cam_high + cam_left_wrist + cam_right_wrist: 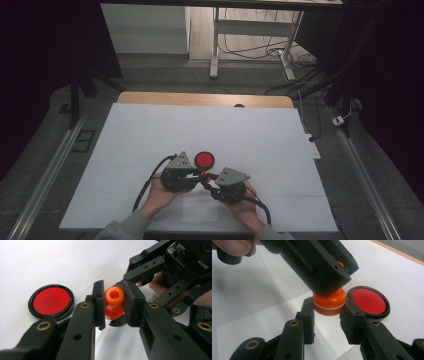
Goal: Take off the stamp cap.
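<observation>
Centrally, a small orange bottle-like piece [114, 303] hangs between both tools, just above the white sheet [150, 130] near its front edge. It has a rounded neck with an open mouth and a wider lower body marked by a pale seam.

My left gripper [113, 305] has its jaws closed on the neck end, pads pressed to either side. I read this as the steadying hold.

My right gripper [328, 315] comes from the opposite side. Its jaws flank the lower body [328, 302], narrowly parted; whether the pads touch the plastic I cannot tell, though a thin gap shows on each side. Judging by the seam, the aim may be to twist or pull the two halves apart, one tool bracing while the other works.

Just beyond the piece lies a flat red disc with a black rim [204, 159], close to the right jaw in the right gripper view, apart from it but near enough to be nudged.

Room: the sheet is bare to the left, right and far side, up to the wooden table edge [205, 98]. Pulling the tools apart sideways looks unobstructed; toward me the sheet's front edge is close.
</observation>
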`<state>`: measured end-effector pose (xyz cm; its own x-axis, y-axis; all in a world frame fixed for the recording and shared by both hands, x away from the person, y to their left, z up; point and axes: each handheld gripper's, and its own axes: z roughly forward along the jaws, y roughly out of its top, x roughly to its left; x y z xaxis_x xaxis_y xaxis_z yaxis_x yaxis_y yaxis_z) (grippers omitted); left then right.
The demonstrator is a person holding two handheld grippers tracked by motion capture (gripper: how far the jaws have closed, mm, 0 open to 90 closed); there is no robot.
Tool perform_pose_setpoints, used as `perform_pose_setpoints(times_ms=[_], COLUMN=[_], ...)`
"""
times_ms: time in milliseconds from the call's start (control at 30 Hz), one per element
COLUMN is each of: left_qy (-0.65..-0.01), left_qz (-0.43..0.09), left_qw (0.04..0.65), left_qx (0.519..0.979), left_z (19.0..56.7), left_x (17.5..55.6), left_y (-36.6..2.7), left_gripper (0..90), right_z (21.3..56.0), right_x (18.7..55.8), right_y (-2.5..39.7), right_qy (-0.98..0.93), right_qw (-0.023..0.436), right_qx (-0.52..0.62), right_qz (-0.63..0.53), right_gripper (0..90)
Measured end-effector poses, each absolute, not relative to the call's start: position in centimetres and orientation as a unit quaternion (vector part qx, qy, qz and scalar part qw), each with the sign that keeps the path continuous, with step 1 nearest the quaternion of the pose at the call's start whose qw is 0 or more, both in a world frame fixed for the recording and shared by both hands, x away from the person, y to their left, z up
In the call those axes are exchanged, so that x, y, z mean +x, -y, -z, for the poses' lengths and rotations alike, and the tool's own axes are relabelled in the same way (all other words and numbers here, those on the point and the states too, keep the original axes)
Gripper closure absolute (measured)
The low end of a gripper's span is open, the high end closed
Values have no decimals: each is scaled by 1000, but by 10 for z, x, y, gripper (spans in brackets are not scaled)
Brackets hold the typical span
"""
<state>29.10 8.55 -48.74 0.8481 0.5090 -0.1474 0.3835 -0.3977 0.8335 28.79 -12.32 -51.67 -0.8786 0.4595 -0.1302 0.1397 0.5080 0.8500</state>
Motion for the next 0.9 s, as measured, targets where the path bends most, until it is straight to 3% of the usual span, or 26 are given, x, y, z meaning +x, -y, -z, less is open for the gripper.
perform_pose_setpoints(times_ms=[300,467,600,900], left_qy=[-266,-289,-289,-290], left_qz=[-66,-78,-76,-69], left_qw=[481,524,520,519], left_qx=[832,797,800,801], left_z=[488,473,476,476], left_x=[290,293,293,293], left_y=[-86,-111,-111,-109], left_gripper=[726,727,726,725], right_z=[516,528,510,517], right_x=[288,291,287,291], right_y=[124,127,124,128], right_qy=[-852,-861,-844,-849], right_qw=[171,168,170,165], right_qx=[175,187,182,193], right_qz=[-463,-442,-475,-463], right_gripper=[651,652,652,651])
